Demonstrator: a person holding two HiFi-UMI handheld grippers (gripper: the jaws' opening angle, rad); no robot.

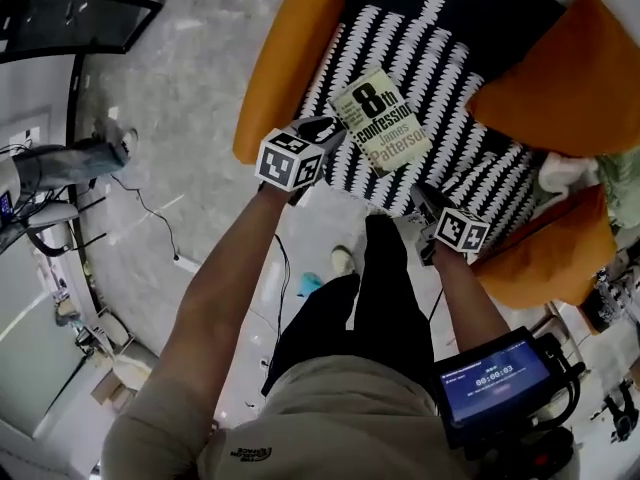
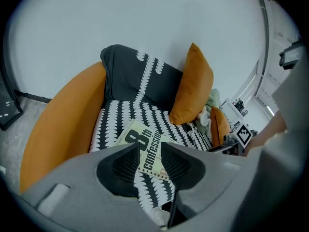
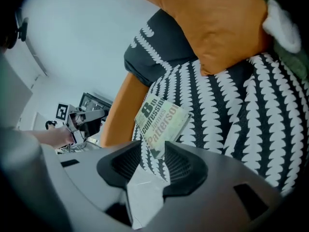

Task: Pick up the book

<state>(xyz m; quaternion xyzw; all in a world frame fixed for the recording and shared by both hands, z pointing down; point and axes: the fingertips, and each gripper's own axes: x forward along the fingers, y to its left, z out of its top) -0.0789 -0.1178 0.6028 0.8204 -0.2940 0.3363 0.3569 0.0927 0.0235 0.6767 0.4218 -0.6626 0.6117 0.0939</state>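
On the black-and-white patterned chair seat a pale paperback book is laid flat, hemmed by an orange padded armrest and an orange cushion. The left gripper and right gripper are held at its near corners, jaws parted, nothing gripped; the book is seemingly untouched.

Book on armchair seat

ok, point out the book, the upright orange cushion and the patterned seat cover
book (image 1: pixel 382 120): head view, middle of its cover.
upright orange cushion (image 2: pixel 194 83): left gripper view, centre of its face.
patterned seat cover (image 1: pixel 440 38): head view, bare stretch above the book.
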